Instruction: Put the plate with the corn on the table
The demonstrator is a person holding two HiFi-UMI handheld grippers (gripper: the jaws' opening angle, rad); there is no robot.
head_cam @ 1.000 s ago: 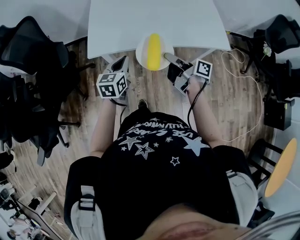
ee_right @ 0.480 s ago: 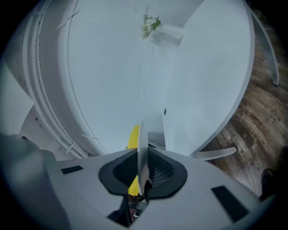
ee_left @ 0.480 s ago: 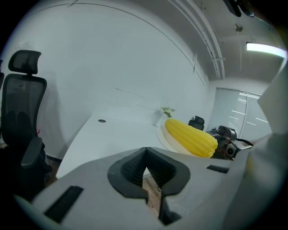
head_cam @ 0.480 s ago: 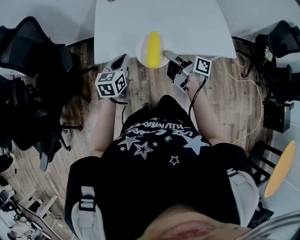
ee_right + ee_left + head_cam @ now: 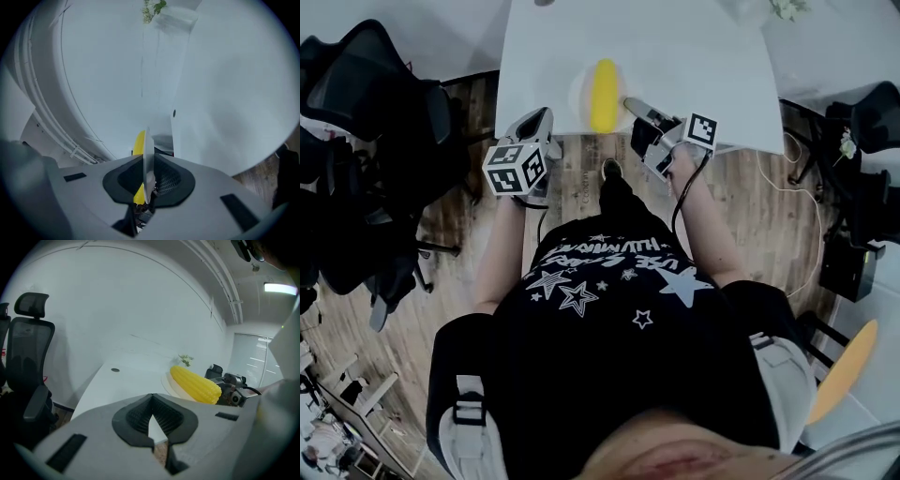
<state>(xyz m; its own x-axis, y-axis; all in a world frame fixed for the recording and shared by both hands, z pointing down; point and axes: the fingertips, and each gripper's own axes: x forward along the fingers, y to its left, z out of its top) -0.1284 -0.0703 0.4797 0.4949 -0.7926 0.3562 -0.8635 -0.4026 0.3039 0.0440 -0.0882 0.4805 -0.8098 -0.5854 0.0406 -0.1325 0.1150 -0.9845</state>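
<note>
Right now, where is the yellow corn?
In the head view, the corn lies on the plate at the near table edge, just left of the right gripper.

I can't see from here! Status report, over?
Right tool shut on plate rim. Left tool shut, empty. Corn on plate, over table's near edge; touchdown unclear. Nothing blocking.

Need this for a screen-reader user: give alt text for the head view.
Seen from above, a person's right gripper holds a white plate bearing a yellow corn cob by its rim, at the near edge of a white table. The left gripper is left of the plate, apart from it.
</note>
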